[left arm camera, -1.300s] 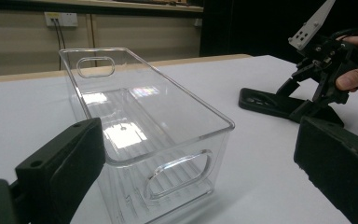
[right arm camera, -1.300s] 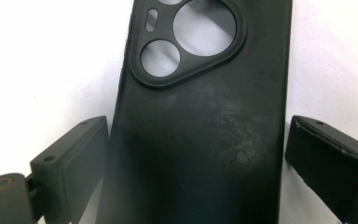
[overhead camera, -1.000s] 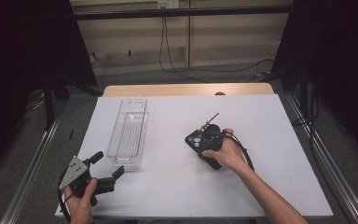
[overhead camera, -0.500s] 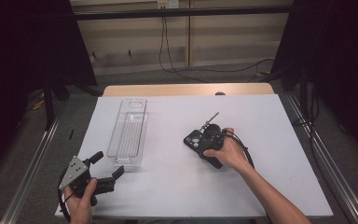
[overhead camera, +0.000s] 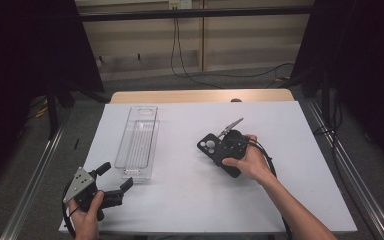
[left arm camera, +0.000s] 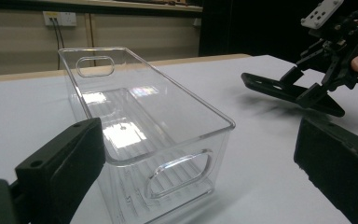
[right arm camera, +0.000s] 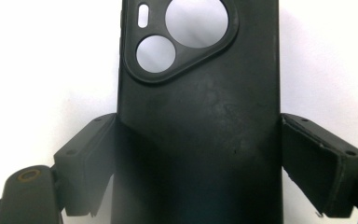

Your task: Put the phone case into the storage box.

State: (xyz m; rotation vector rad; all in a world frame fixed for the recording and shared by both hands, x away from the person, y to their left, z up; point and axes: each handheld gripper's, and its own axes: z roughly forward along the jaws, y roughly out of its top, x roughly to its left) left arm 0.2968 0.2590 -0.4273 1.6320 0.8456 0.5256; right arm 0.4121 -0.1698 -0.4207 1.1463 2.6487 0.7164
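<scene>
Right gripper view: jaws flank phone case

Phone case (right arm camera: 200, 116), black with 2 round camera holes, lies flat on the white table (overhead camera: 300, 135), right of centre. Right gripper (overhead camera: 219, 150) straddles it, jaws touching both long edges. Left gripper (overhead camera: 114, 176) rests spread wide, empty, beside the clear bin (left arm camera: 140, 121)

White table (overhead camera: 300, 170): clear plastic bin (overhead camera: 139, 142) left of centre, black phone case (overhead camera: 219, 153) apparently lying flat mid-right.

Bare table (overhead camera: 190, 200) lies open between the clear bin (overhead camera: 139, 142) and the phone case (overhead camera: 215, 152).
</scene>
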